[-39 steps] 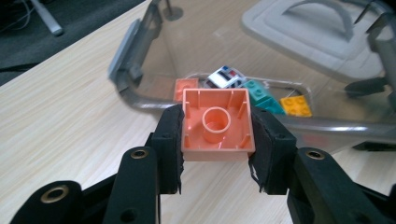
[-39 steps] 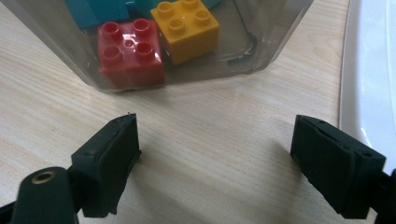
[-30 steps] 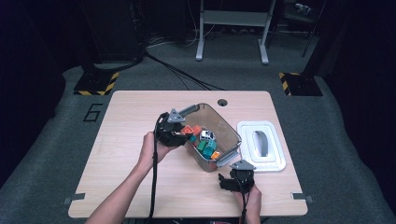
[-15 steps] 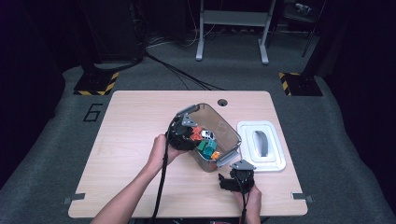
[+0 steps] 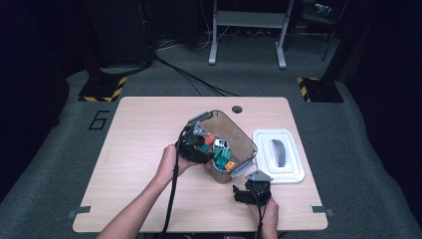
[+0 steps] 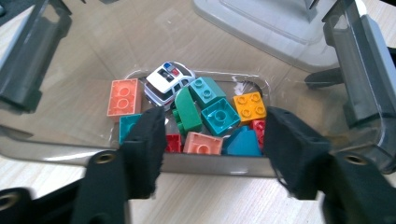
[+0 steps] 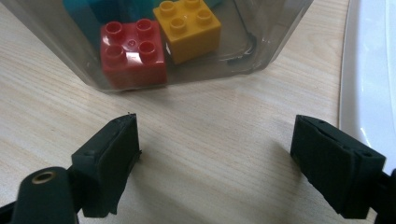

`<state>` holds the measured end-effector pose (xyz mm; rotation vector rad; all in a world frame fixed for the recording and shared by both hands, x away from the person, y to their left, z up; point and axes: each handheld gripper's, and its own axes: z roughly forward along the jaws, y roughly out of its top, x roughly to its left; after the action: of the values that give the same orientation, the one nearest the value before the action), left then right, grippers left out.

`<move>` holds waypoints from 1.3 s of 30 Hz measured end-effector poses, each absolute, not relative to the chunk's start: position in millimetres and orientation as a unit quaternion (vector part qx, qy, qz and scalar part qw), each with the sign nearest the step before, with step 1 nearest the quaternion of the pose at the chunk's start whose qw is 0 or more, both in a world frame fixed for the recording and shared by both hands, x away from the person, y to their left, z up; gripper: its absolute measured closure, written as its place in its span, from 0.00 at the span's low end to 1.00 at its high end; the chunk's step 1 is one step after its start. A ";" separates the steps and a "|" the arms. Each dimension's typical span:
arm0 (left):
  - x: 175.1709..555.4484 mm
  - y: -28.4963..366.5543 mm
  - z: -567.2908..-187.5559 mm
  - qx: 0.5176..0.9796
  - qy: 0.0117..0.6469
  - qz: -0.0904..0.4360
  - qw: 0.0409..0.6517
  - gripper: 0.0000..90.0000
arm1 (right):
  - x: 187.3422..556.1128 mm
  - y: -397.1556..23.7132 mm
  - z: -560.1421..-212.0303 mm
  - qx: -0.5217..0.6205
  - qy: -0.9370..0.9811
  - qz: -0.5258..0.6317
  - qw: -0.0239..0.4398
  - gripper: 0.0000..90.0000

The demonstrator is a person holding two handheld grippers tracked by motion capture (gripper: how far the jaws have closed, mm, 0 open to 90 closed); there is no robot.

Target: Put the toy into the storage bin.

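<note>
Wooden table [image 5: 139, 149] carries a clear plastic bin [image 5: 238, 133] of toy bricks [image 6: 219, 116], a white lid [image 5: 293, 172] beside it. The left claw [image 6: 212, 144], jaws just opening and gripping nothing, hovers at the bin's near rim; the right claw [image 7: 215, 163] rests spread on the table, just short of the bin.

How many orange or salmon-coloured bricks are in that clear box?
3: a salmon brick at the left, another salmon one near the front wall, and an orange brick at the right. More may be hidden underneath.
</note>
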<state>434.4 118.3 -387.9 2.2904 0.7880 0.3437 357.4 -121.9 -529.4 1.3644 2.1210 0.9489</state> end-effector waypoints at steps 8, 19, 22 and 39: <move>421.0 141.0 -384.4 0.872 0.309 0.154 0.347 0.22 | 357.4 -121.9 -529.4 0.494 0.768 0.343 0.222 0.17; 403.5 193.1 -412.2 0.850 0.354 0.179 0.347 0.15 | 357.4 -121.9 -529.5 0.494 0.767 0.344 0.222 0.17; 402.4 201.5 -420.6 0.845 0.364 0.179 0.348 0.14 | 357.5 -121.9 -529.5 0.494 0.767 0.344 0.221 0.17; 410.0 249.4 -496.6 0.838 0.426 0.148 0.308 0.07 | 357.7 -122.1 -529.5 0.493 0.768 0.344 0.221 0.17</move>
<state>410.0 249.4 -496.6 2.2144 1.1270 0.3908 357.7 -122.1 -529.5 1.3635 2.1228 0.9512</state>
